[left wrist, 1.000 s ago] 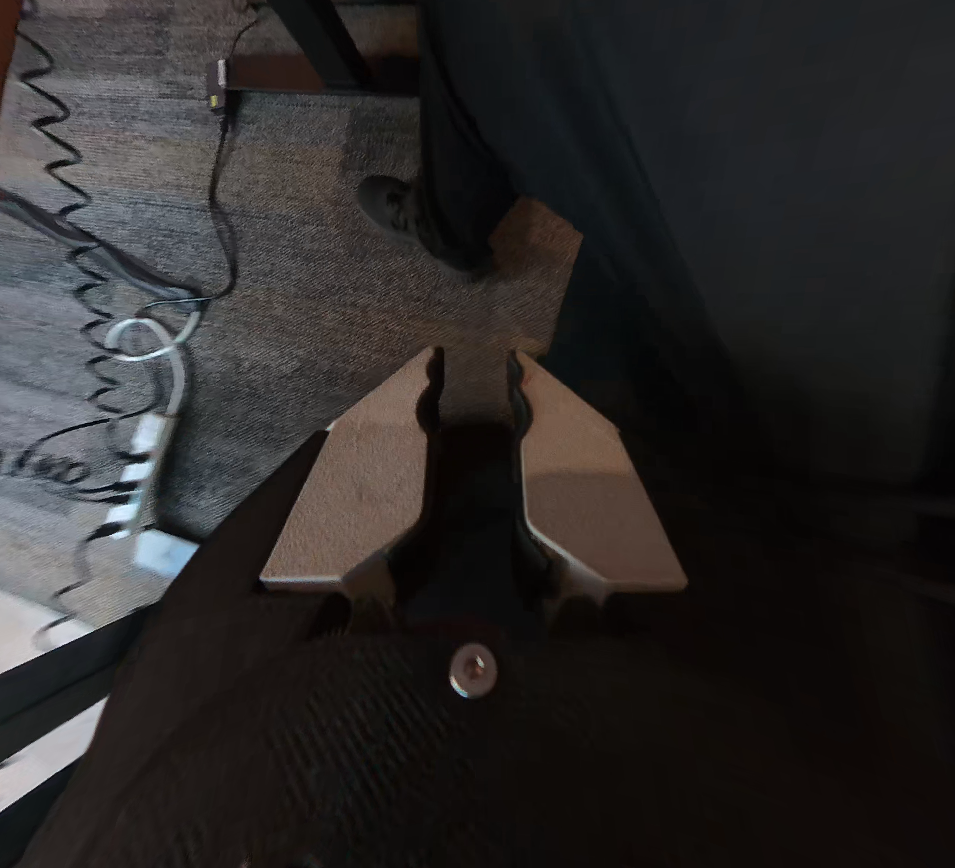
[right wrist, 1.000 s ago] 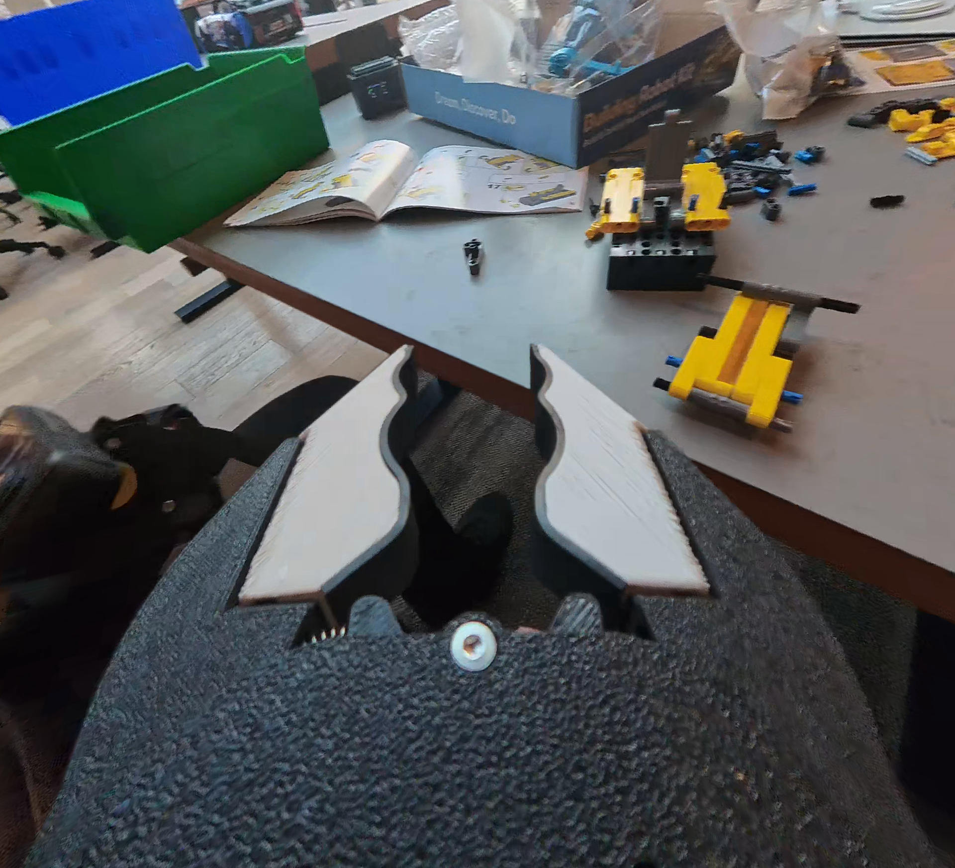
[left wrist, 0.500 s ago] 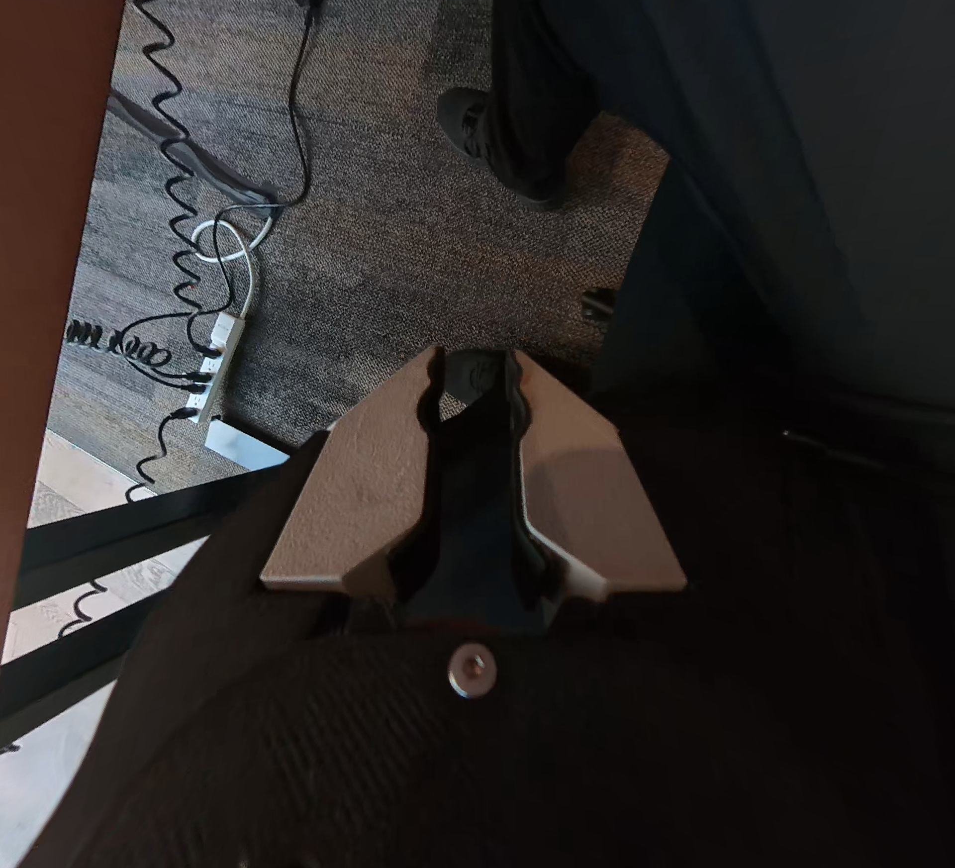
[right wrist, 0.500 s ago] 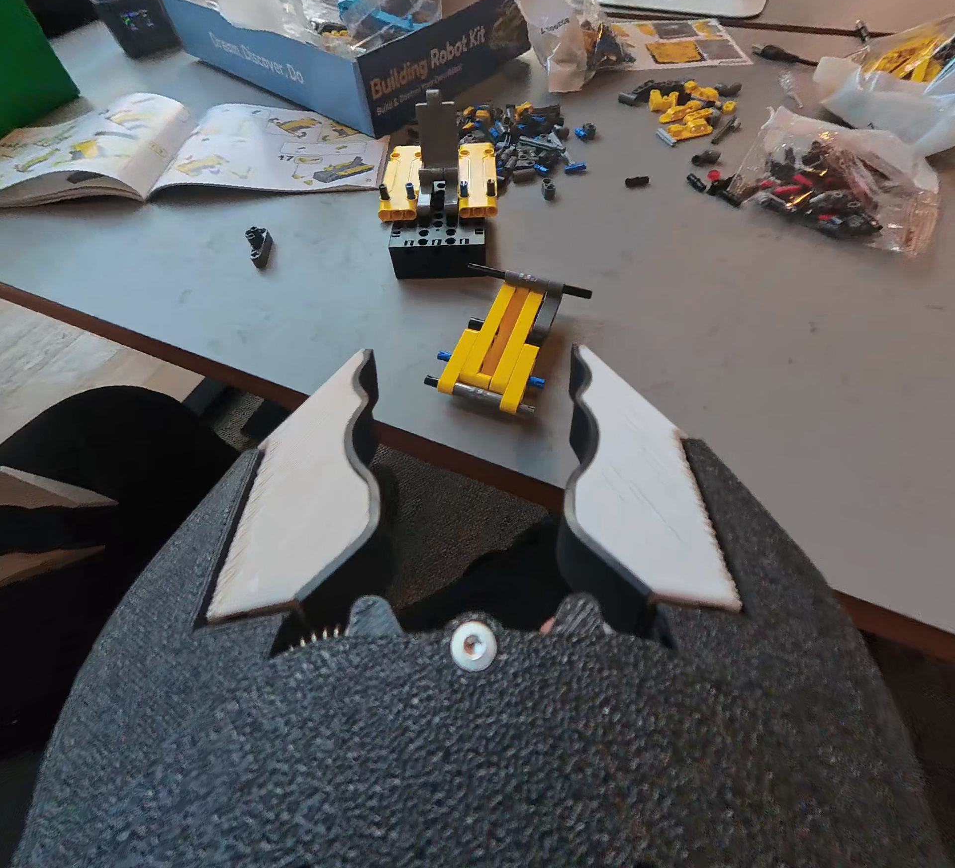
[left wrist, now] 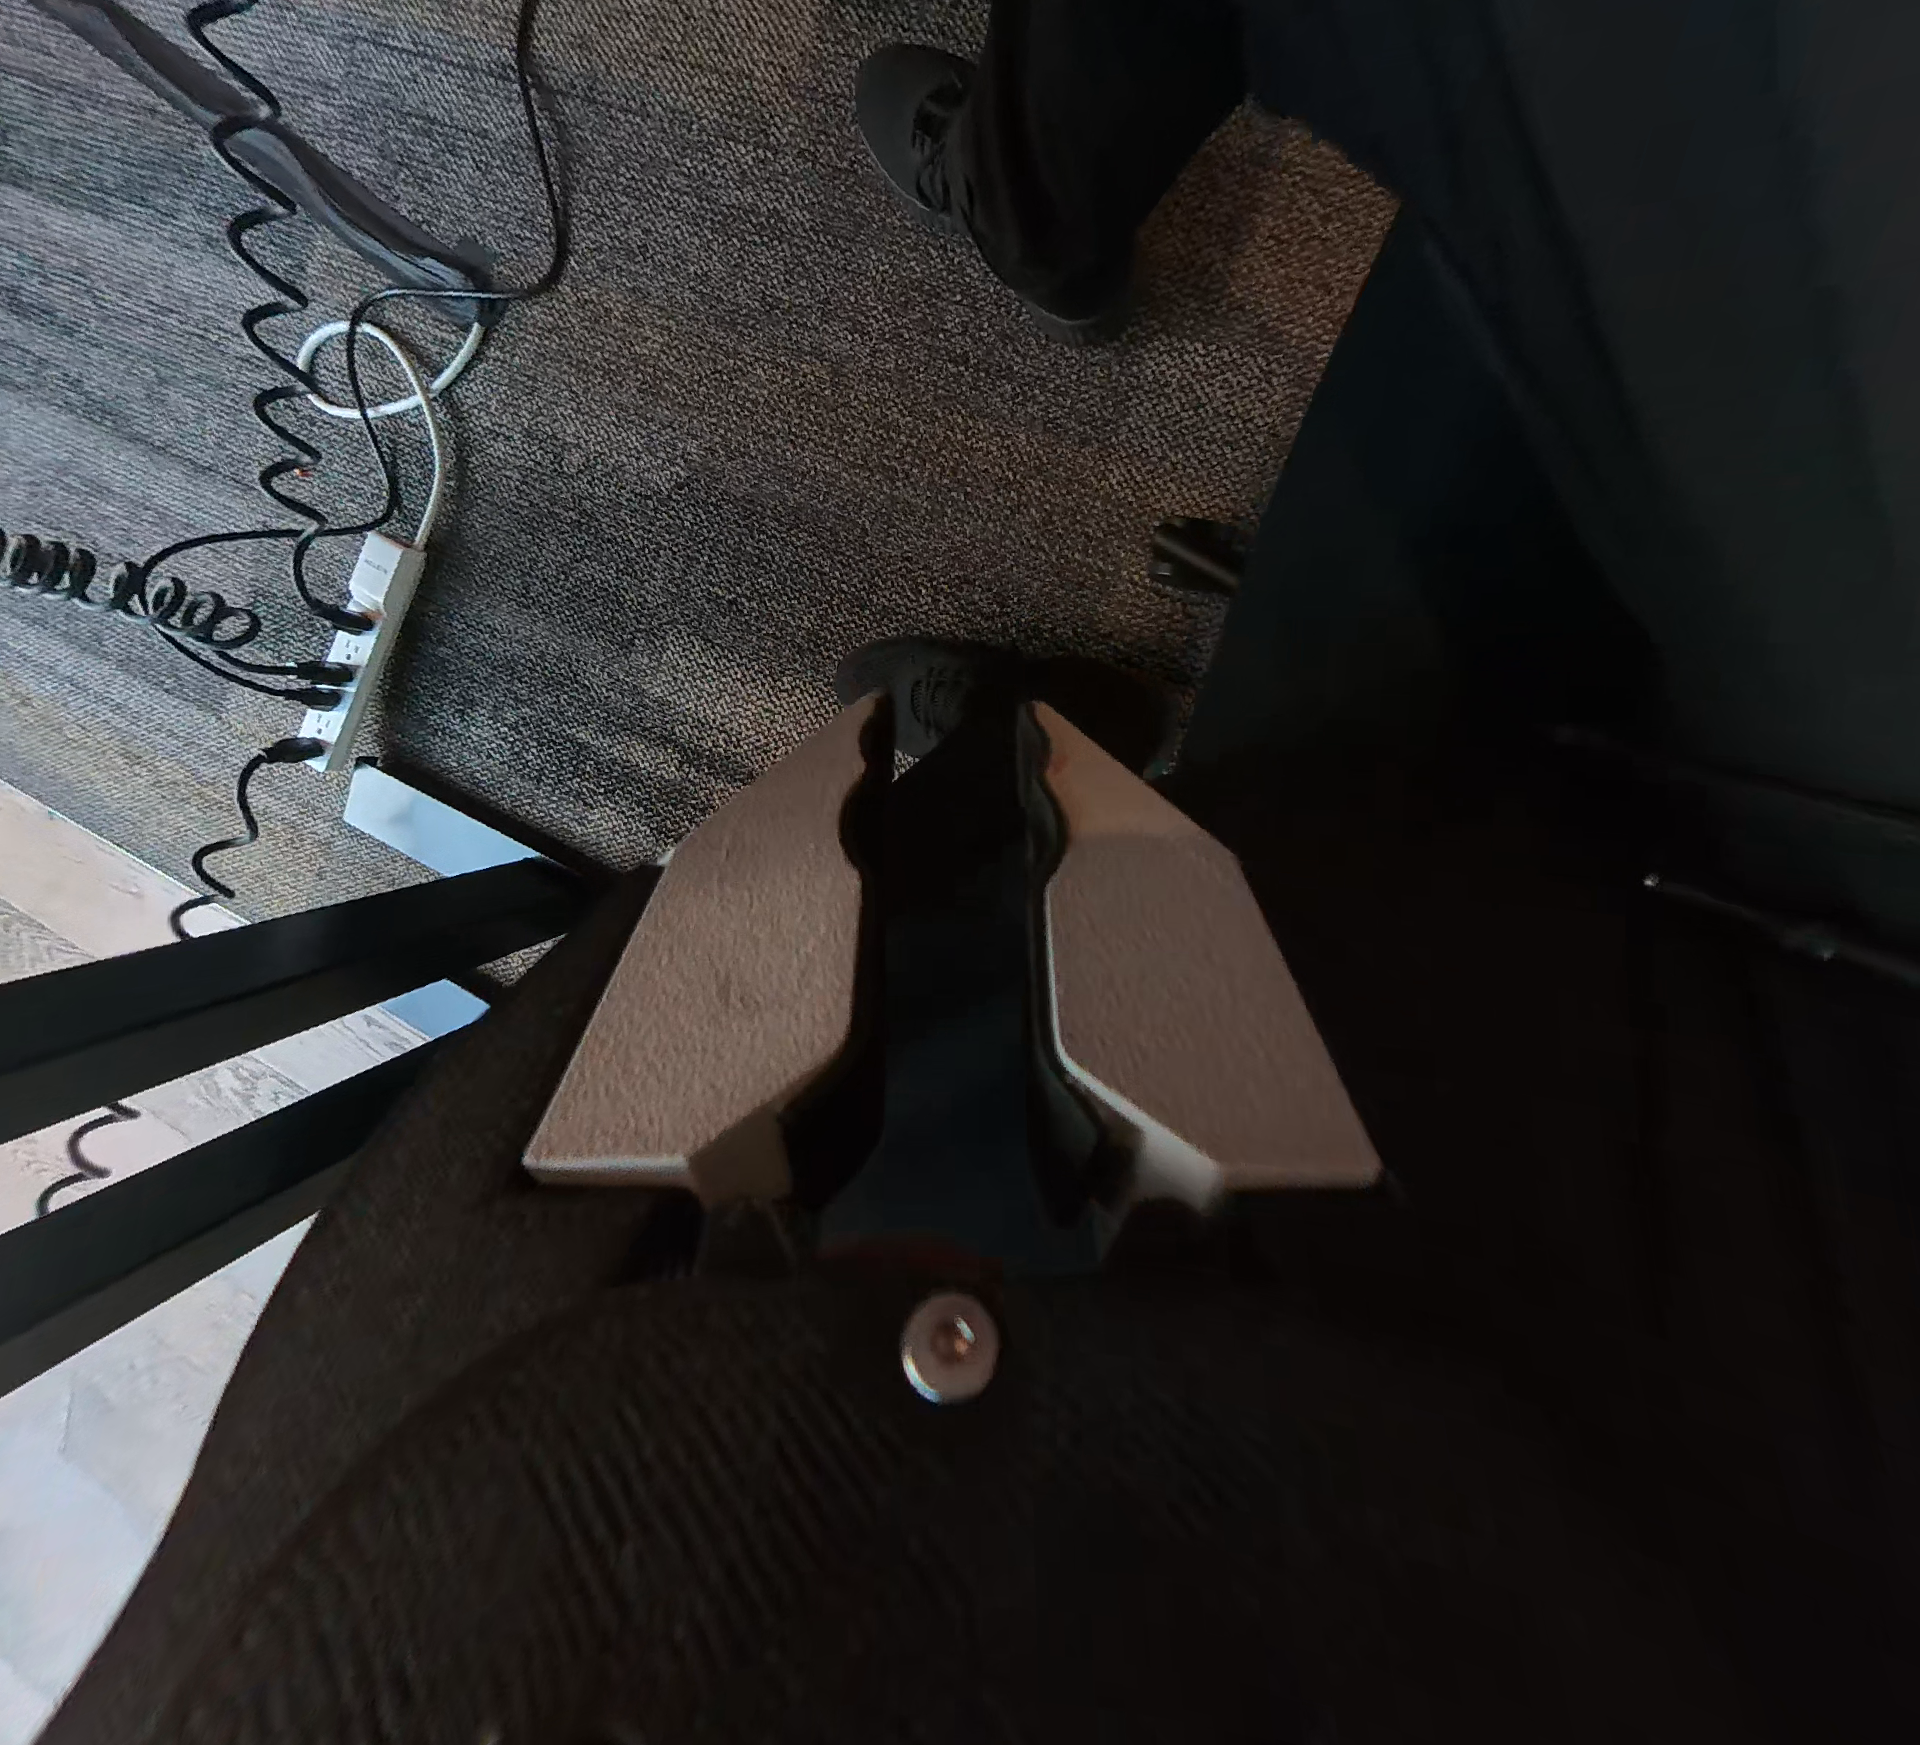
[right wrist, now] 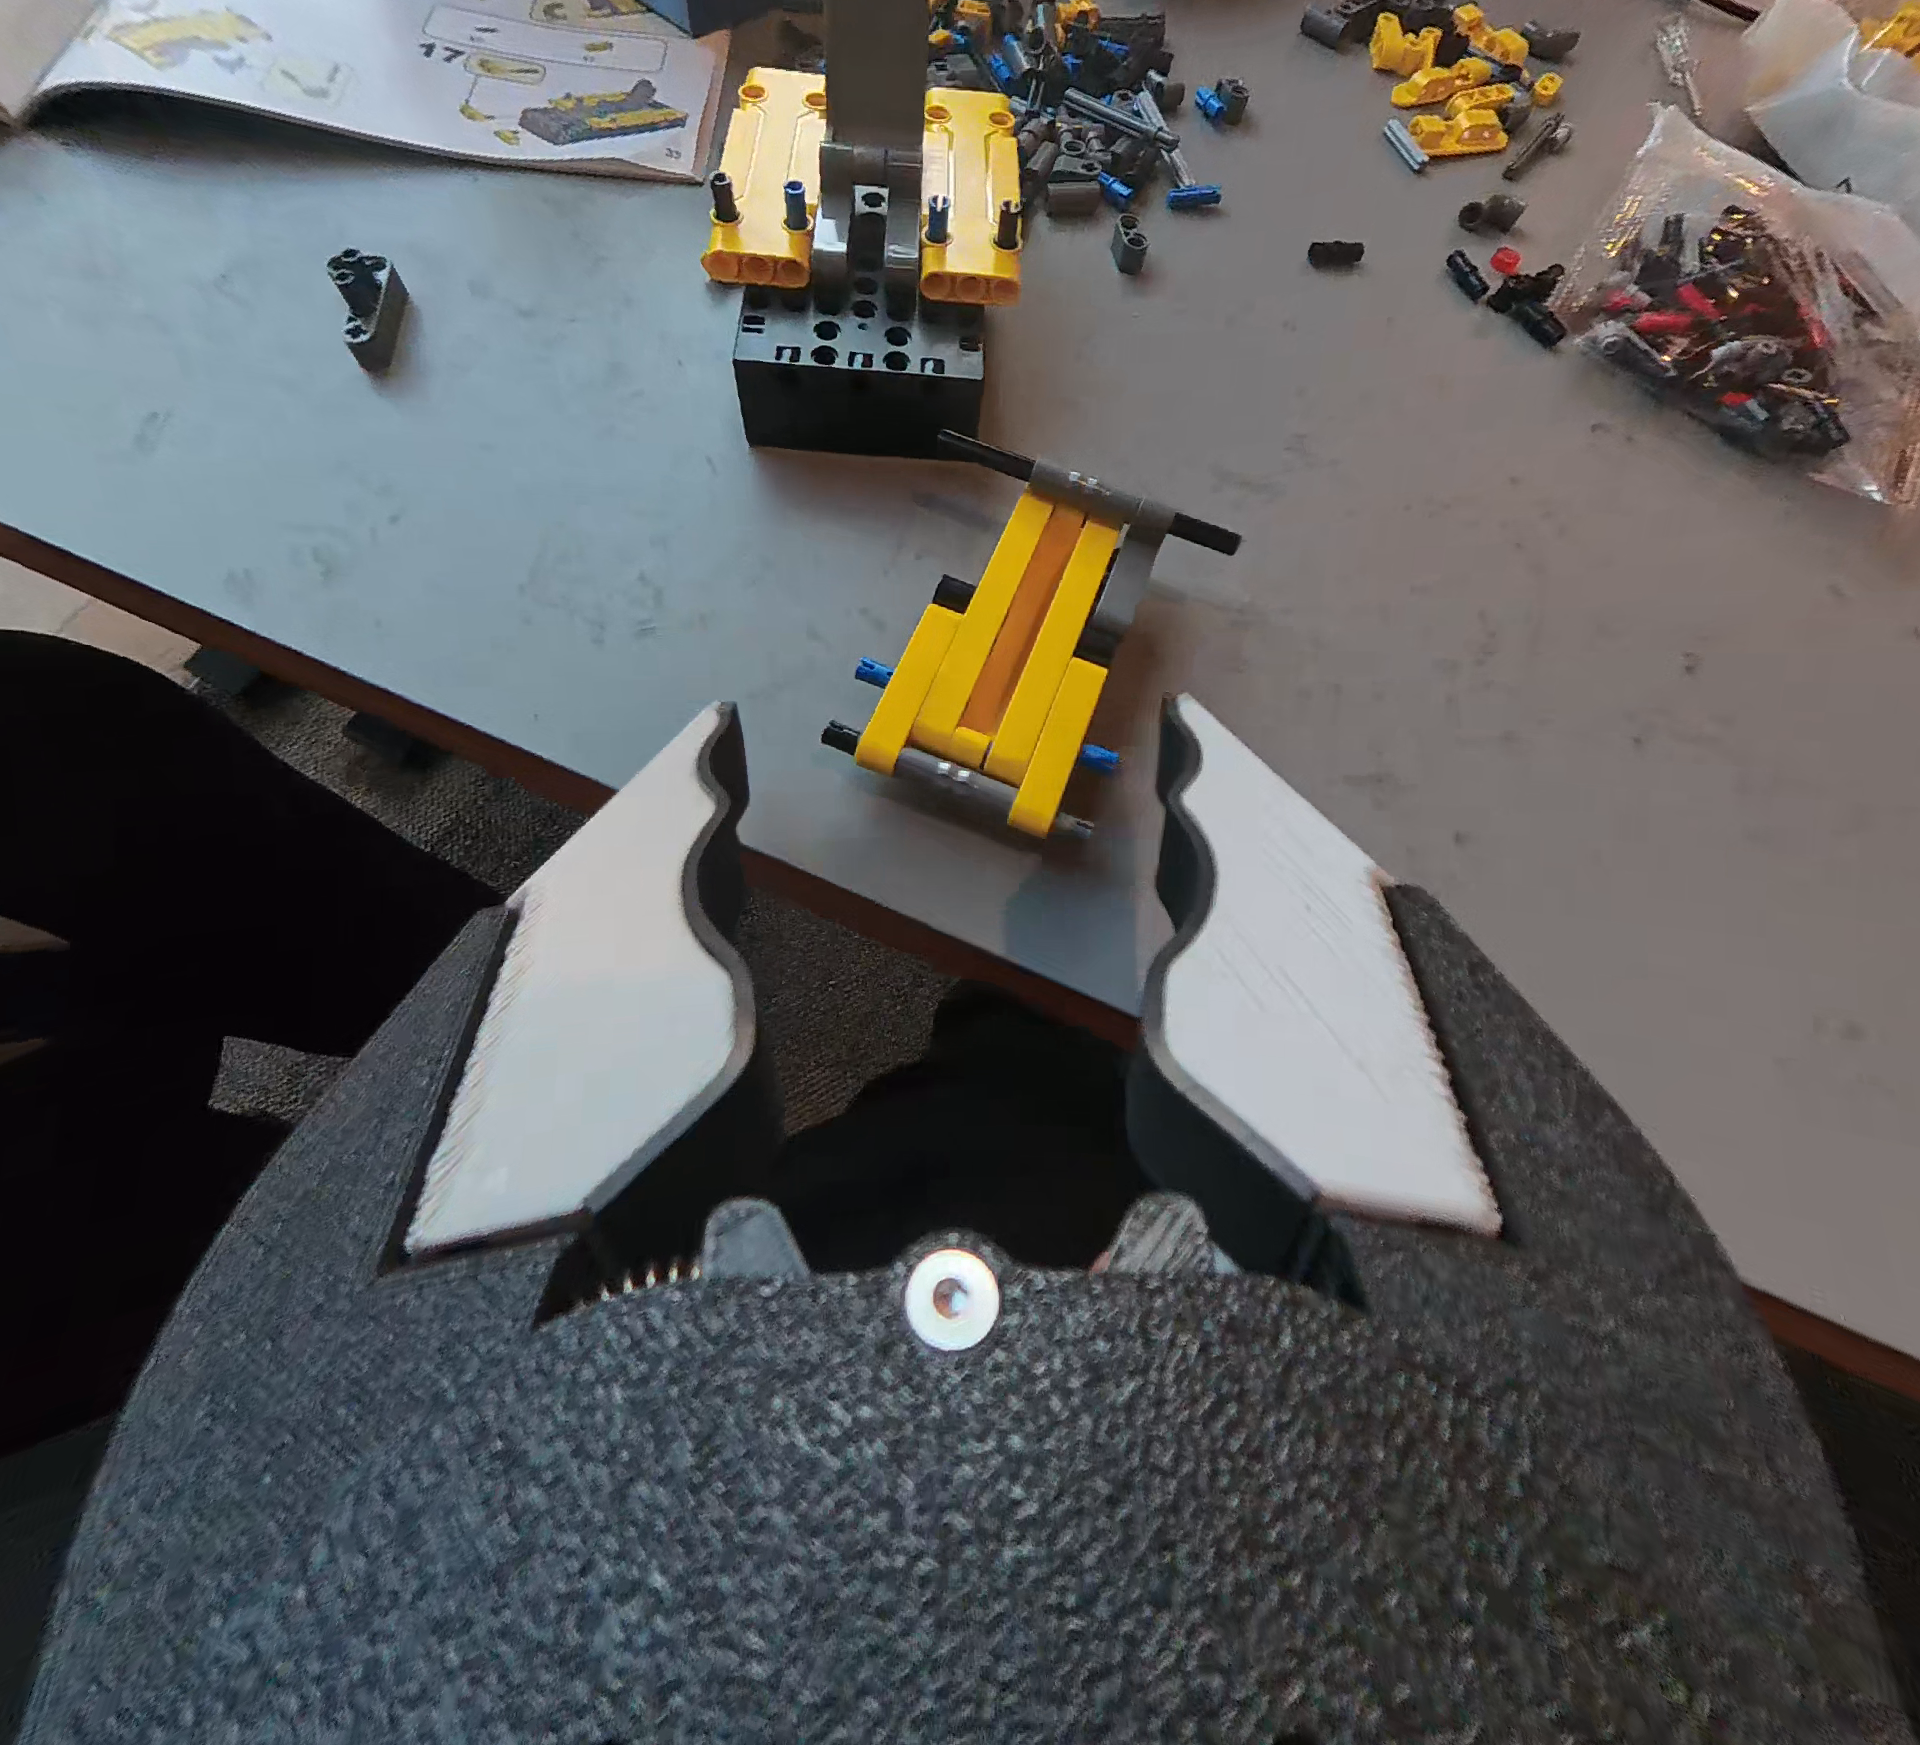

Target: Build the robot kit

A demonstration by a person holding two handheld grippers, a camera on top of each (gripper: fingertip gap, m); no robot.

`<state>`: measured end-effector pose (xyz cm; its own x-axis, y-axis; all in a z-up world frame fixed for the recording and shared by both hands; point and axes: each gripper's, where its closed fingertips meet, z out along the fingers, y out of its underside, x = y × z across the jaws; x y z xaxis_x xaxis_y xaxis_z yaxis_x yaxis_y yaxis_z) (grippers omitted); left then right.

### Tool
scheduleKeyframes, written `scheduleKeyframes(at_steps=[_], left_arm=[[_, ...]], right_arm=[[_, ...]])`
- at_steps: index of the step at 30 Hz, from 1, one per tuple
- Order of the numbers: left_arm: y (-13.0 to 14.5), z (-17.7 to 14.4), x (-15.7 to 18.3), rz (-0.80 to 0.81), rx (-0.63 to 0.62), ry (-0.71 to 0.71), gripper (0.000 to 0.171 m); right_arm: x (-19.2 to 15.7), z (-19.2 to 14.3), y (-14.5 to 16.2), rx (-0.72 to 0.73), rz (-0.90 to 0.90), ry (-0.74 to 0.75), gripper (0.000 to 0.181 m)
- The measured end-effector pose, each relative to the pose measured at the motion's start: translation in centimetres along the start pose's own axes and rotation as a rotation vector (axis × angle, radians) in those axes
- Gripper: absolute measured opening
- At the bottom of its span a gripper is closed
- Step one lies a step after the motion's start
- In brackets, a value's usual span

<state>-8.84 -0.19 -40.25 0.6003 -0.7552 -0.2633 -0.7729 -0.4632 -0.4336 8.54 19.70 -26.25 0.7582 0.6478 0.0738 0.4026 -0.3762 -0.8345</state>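
While the right gripper [right wrist: 951, 739] hangs over the near edge of the grey table [right wrist: 1455, 760], its fingers stand spread wide and hold nothing. Just beyond the fingertips lies a yellow brick assembly [right wrist: 1003, 672] with a black axle; farther back stands a black block carrying yellow panels [right wrist: 862, 241], with loose small parts [right wrist: 1101, 106] behind it and an open instruction booklet [right wrist: 343, 22] to its left. Below the table, the left gripper [left wrist: 951, 729] points at grey carpet [left wrist: 675, 448], fingers narrowly parted, empty, above a dark shoe [left wrist: 914, 682]; a white power strip [left wrist: 364, 646] lies left of the shoe.
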Motion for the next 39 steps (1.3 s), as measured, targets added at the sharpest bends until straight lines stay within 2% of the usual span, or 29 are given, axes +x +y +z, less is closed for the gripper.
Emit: scheduleKeyframes(at_steps=[11, 18, 20, 21, 27, 31, 39], left_arm=[[-0.1, 0.3, 0.6, -0.004, -0.006, 0.022, 0.021], [0.0, 0.5, 1.2, 0.032, -0.024, 0.024, 0.021], [0.1, 0.5, 1.2, 0.036, -0.026, 0.021, 0.021], [0.1, 0.5, 1.2, 0.036, -0.026, 0.021, 0.021], [0.1, 0.6, 1.3, 0.037, -0.030, 0.025, 0.021], [0.1, 0.7, 1.4, 0.041, -0.033, 0.028, 0.021], [0.4, 0.9, 1.6, 0.049, -0.046, 0.032, 0.022]], right_arm=[[5.3, -0.9, 0.8, 0.002, 0.127, 0.089, 0.072], [4.2, -1.0, 0.2, 0.043, 0.144, -0.026, 0.068], [2.9, -0.9, -0.2, 0.057, 0.138, -0.109, 0.060], [2.1, -0.7, 0.0, 0.045, 0.125, -0.157, 0.054], [-0.3, 0.3, 1.6, -0.056, 0.033, -0.228, 0.052], [-0.8, 0.5, 1.8, -0.071, -0.027, -0.206, 0.049], [-0.2, 0.4, 1.8, -0.064, 0.008, -0.210, 0.050]])
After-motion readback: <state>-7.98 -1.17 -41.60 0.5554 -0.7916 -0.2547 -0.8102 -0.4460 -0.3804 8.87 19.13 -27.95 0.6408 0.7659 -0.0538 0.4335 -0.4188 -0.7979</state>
